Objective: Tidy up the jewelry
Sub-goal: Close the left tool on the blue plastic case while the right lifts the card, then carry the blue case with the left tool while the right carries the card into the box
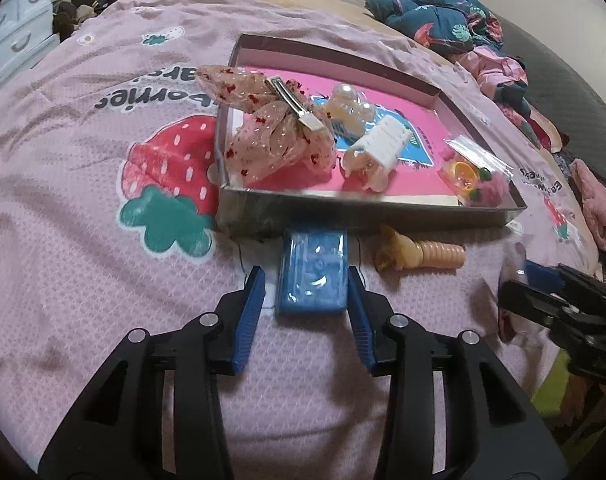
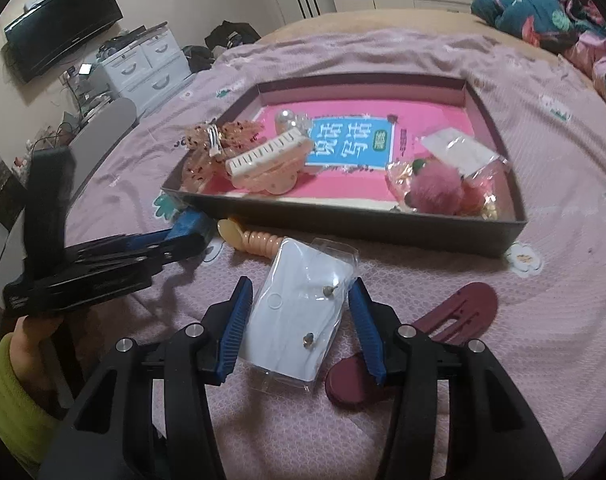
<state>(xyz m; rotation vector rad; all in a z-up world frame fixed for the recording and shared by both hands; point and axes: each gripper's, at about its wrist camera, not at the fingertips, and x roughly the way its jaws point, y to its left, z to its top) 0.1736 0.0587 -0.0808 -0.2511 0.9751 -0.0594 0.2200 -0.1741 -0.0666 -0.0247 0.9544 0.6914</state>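
**Both grippers closing on pieces beside the tray**

Left wrist view: the left gripper (image 1: 307,276) sits low in the centre of the frame, its blue pads on either side of a blue case (image 1: 313,276) that lies on the pink strawberry bedspread (image 1: 83,208), its far end touching the near wall of the tray (image 1: 343,216). The right pad appears to meet the case's edge; a thin gap shows at the left pad, so I cannot tell whether the pinch is firm. In the tray lie a gauzy bow clip (image 1: 271,128), a pearl claw clip (image 1: 349,110), a white claw clip (image 1: 377,148) and a bagged set of small ornaments (image 1: 477,172). A peach spiral hair clip (image 1: 419,254) rests on the bedspread just right of the case. The right gripper (image 1: 543,276) enters at the right edge.

Right wrist view: the right gripper (image 2: 299,292) has its jaws partly spread around a clear bag holding a white earring card (image 2: 303,312), bottom centre. The pads touch the plastic's edges but do not visibly squeeze the card. A maroon hair clip (image 2: 455,320) lies partly under the right finger.

To do this step well, I judge each gripper should close squarely across the narrow width of its piece, the right one catching the card rather than slippery plastic alone. Lift clear of the tray's wall before setting anything inside, into the bare pink area.
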